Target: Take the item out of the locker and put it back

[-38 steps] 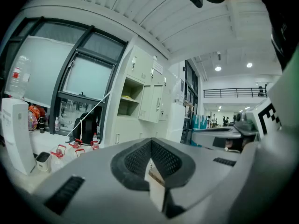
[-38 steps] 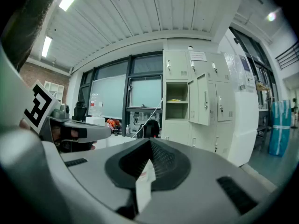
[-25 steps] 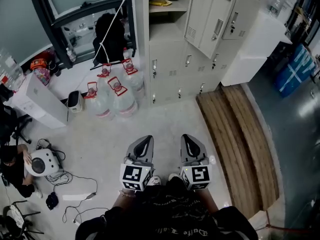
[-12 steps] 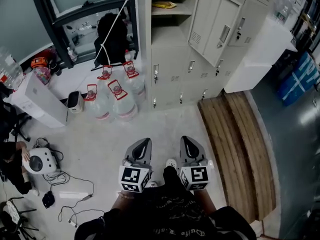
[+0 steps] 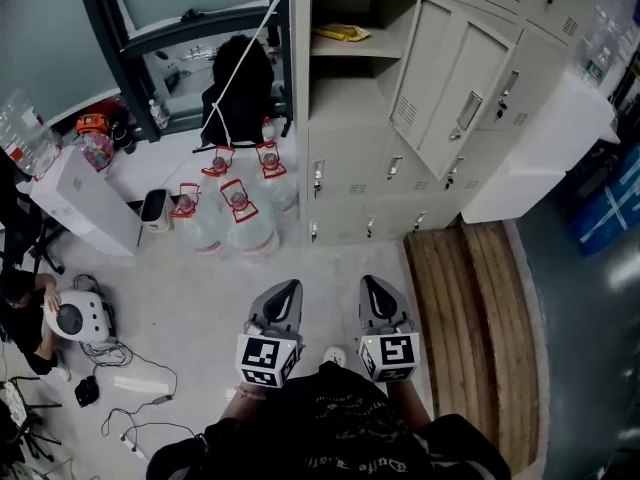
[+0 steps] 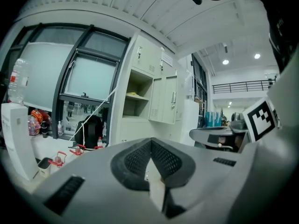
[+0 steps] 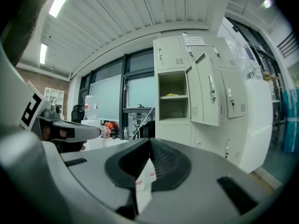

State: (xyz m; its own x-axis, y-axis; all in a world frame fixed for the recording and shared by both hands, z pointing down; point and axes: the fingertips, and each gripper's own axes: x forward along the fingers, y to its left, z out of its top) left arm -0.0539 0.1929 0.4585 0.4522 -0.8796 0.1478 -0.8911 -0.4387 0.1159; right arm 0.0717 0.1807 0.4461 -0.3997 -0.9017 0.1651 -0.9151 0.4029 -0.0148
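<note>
1. Two tools, the left gripper [image 5: 288, 290] and the right gripper [image 5: 373, 286], are held side by side in front of the person; each has its jaws pressed together with nothing between them
2. Over the last second the locker [image 5: 345, 183] has come nearer and sits lower in the head view; its open compartment [image 5: 340, 3] and swung-out door [image 5: 450, 88] now show more fully; I judge the person is walking up to it, so the taking-out has not begun
3. The item [image 5: 343, 32], something flat and yellow, lies on the shelf [image 5: 350, 50] inside that compartment, well apart from both grippers
4. What the yellow thing is stays too small to tell; the locker's top is cut off at the frame edge; the space under the shelf lies in shadow
</note>
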